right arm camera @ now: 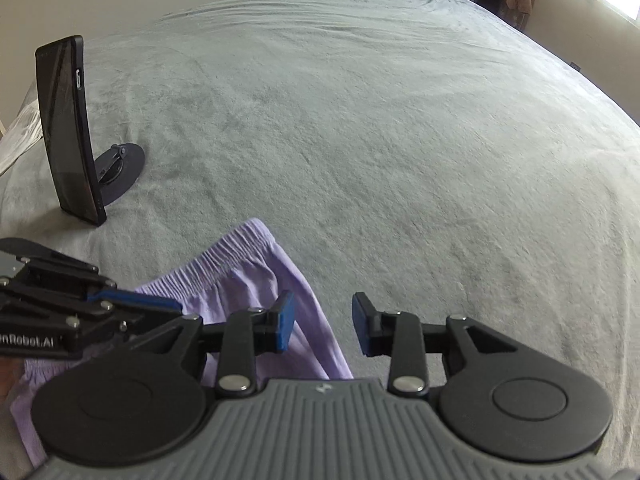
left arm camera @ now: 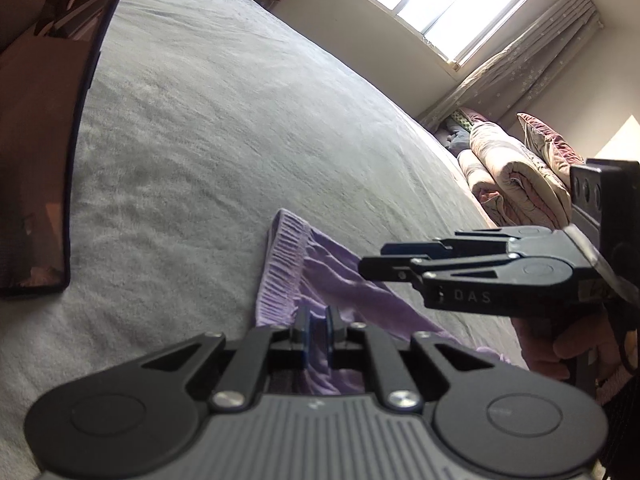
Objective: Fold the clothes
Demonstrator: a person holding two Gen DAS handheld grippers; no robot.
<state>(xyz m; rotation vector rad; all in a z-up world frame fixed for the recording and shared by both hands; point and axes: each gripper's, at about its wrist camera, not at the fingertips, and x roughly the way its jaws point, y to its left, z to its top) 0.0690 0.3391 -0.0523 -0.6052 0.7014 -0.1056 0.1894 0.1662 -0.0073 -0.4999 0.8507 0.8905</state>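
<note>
Purple shorts [right arm camera: 248,280] lie on the grey bed [right arm camera: 380,140] near its front edge, elastic waistband toward the bed's middle. Left tool [left arm camera: 318,322]: pads nearly closed, pinching a fold of the shorts. Right tool [right arm camera: 324,328]: jaws apart, nothing between them, hovering over the shorts' right edge. A phone [right arm camera: 68,128] stands propped on a round stand [right arm camera: 120,168] to the left.
</note>
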